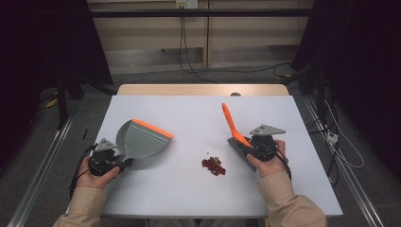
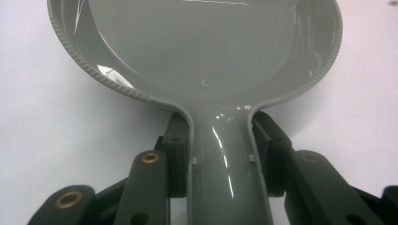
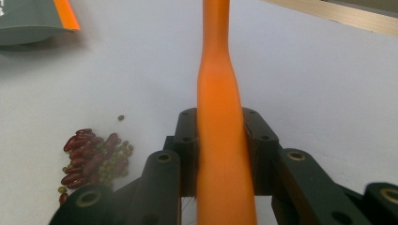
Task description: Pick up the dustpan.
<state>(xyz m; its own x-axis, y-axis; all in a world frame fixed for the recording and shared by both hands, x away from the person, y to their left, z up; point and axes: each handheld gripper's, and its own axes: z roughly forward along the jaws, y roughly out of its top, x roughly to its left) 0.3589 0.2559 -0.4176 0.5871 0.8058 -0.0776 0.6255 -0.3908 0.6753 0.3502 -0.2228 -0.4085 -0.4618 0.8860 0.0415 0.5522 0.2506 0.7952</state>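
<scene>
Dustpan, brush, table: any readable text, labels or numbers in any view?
None readable.
Dustpan: a white mark at the top left edge of the right gripper view, cut off, too little to read.
Brush, table, beans: no text.

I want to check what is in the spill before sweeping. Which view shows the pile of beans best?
The right gripper view: the pile of dark red and small green beans lies close, so single beans can be told apart. The high view shows the pile whole but small, as a reddish patch on the white table.
</scene>
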